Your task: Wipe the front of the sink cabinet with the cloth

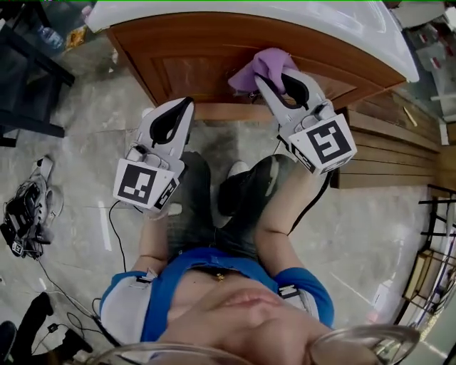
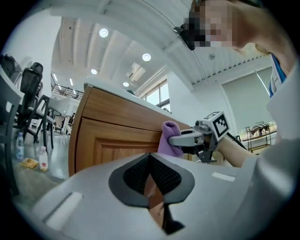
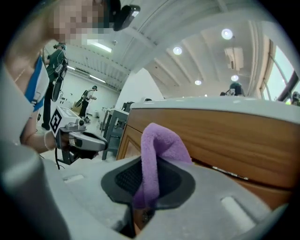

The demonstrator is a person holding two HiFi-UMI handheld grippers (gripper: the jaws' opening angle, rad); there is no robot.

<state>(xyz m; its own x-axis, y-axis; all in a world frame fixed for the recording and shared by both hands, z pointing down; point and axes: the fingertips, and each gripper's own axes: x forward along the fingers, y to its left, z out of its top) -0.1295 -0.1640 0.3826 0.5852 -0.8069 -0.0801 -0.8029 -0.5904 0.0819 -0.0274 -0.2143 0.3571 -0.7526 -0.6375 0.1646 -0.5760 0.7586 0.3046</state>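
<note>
**Item 1, far left.** A tangle of cables (image 1: pixel 27 217) lay on the stone floor (image 1: pixel 85 164), well apart from the work.

**Item 2.** The left gripper (image 1: pixel 184 107) was held low before the left part of the cabinet, pointed at it but short of the wood. Its fingers were together, pads meeting, with nothing between them. It had no part in the wiping.

**Item 3.** The sink cabinet (image 1: pixel 192 60) was brown wood with panelled doors, set under a white counter (image 1: pixel 235 13). Its front faced the person.

**Item 4.** The cloth (image 1: pixel 256 65) was purple and bunched. It sat against the upper cabinet front, right of centre and just below the counter edge, and appeared to touch the wood.

**Item 5.** The right gripper (image 1: pixel 274 77) had its fingers clamped on the cloth. One fold arched out above the pads.

**Item 6, far right.** Wooden slats (image 1: pixel 388 153) stood beside the cabinet.

**Step in hand (judged).** This was the wiping itself, with the cloth at the upper front. No trace on the wood showed how much was done.

**Next move (judged).** The cloth would need to be pressed flat to the panel and drawn across or down. The clamp would have to be firm so the bunch did not slip free. The lower panels and the left door probably remained.
</note>
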